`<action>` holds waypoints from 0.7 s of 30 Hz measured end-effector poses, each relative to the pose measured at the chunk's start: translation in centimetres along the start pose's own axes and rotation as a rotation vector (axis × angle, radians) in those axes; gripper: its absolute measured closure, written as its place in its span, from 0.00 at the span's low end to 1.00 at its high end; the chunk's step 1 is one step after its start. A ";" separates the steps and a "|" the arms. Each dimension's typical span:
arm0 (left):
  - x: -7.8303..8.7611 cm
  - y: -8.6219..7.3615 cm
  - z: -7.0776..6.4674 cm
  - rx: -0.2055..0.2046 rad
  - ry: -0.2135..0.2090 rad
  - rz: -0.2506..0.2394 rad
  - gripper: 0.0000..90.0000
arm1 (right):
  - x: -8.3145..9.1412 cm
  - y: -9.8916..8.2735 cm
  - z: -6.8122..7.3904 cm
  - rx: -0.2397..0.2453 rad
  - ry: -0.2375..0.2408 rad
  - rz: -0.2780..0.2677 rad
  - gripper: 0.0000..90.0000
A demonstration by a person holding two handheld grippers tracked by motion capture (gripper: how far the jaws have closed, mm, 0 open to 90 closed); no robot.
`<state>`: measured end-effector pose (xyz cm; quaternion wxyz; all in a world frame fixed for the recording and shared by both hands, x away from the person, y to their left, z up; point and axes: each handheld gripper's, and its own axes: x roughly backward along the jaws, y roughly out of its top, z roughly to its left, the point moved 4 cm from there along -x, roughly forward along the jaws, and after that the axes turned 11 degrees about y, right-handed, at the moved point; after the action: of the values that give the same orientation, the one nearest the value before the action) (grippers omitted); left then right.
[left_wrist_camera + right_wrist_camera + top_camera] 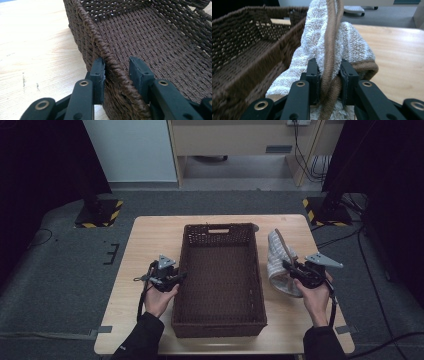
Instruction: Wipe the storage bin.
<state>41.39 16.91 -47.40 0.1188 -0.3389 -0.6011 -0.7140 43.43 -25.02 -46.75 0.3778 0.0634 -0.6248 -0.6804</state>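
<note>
A dark brown woven basket stands in the middle of the light wooden table. My left gripper sits at the basket's left wall, and in the left gripper view its jaws straddle the braided rim. The left pad touches the rim, while a small gap shows at the right pad. A white towel with a brown border is bunched up to the right of the basket. My right gripper is shut on its thick brown edge, and the towel hangs lifted off the table from the gripper.
The basket has a handle slot in its far wall and nothing inside. Bare tabletop lies on both sides of the basket. Beyond the table are a grey floor, stands on hazard-striped bases, and cables.
</note>
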 end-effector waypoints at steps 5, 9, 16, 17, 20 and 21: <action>0.0 0.1 -0.3 -0.007 -0.004 -0.001 0.72 | -1.1 1.1 -0.3 0.001 0.005 -0.025 0.81; -0.1 0.1 -0.3 -0.018 -0.009 -0.001 0.72 | -2.5 1.8 -0.5 0.009 0.016 -0.023 0.81; -0.3 0.3 -0.6 -0.029 -0.012 -0.003 0.72 | -3.9 3.2 -0.7 0.014 0.017 -0.044 0.82; -0.2 0.3 -0.6 -0.035 -0.013 0.004 0.72 | -3.9 3.2 -0.7 0.014 0.017 -0.044 0.82; -0.3 0.4 -0.6 -0.052 -0.017 0.016 0.72 | -4.6 3.8 -0.7 0.025 0.023 -0.034 0.82; -0.3 0.5 -0.5 -0.056 -0.018 0.020 0.72 | -5.1 4.2 -0.7 0.032 0.025 -0.033 0.82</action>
<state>41.71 16.20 -47.23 0.1110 -0.3546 -0.5786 -0.7261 49.29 -22.28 -45.12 0.3731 0.0885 -0.6298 -0.6755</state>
